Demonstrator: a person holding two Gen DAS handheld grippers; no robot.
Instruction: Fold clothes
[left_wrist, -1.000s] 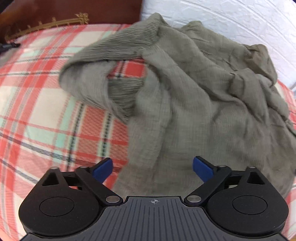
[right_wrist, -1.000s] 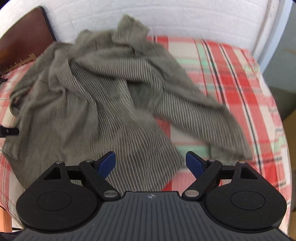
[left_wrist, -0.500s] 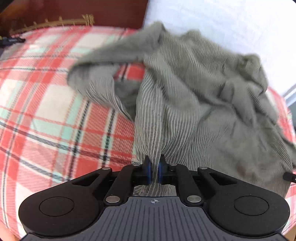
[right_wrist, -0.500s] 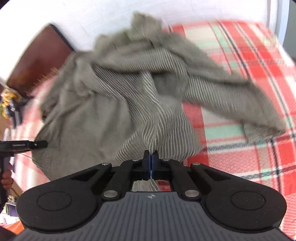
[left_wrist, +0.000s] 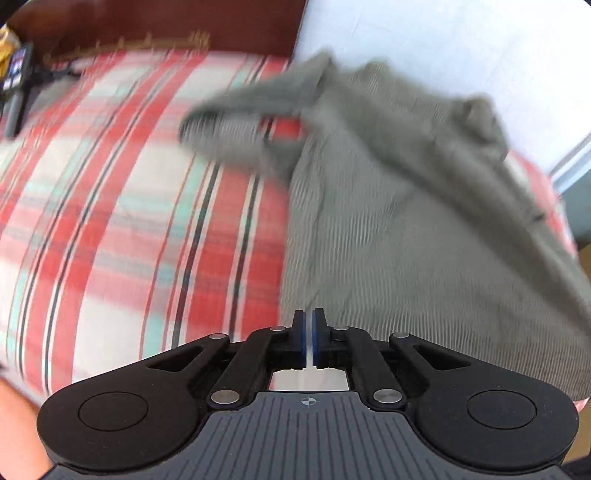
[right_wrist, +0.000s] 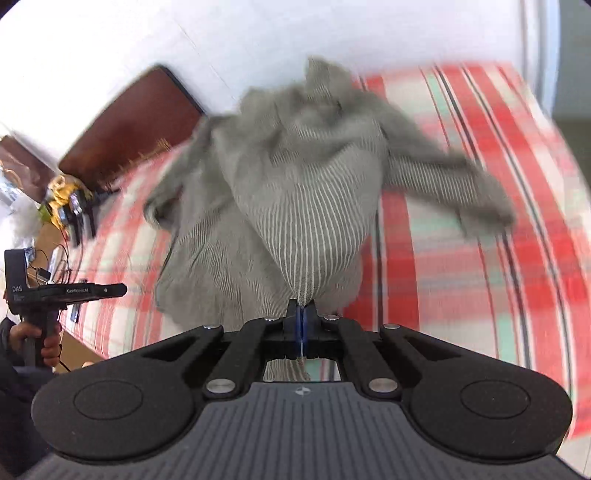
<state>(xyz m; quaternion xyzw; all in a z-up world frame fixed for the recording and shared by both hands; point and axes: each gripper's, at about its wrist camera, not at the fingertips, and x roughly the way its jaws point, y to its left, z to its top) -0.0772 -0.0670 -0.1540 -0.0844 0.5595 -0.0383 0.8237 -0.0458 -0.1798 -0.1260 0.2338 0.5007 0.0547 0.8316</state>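
While the right gripper (right_wrist: 302, 314) pinches the grey garment (right_wrist: 303, 206), the left gripper (left_wrist: 309, 321) clamps its hem.

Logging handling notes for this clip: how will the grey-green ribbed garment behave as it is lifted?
Probably floppy: the grey-green ribbed garment funnels into a cone toward the shut right gripper, sleeves trailing. Likely light, since its thin weave bunches easily. The left gripper seems shut on its edge, so it may sag between them.

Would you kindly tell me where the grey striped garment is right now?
The grey striped garment lies crumpled on the plaid bedspread near the white wall, its near edge pinched in the right hand-held gripper.
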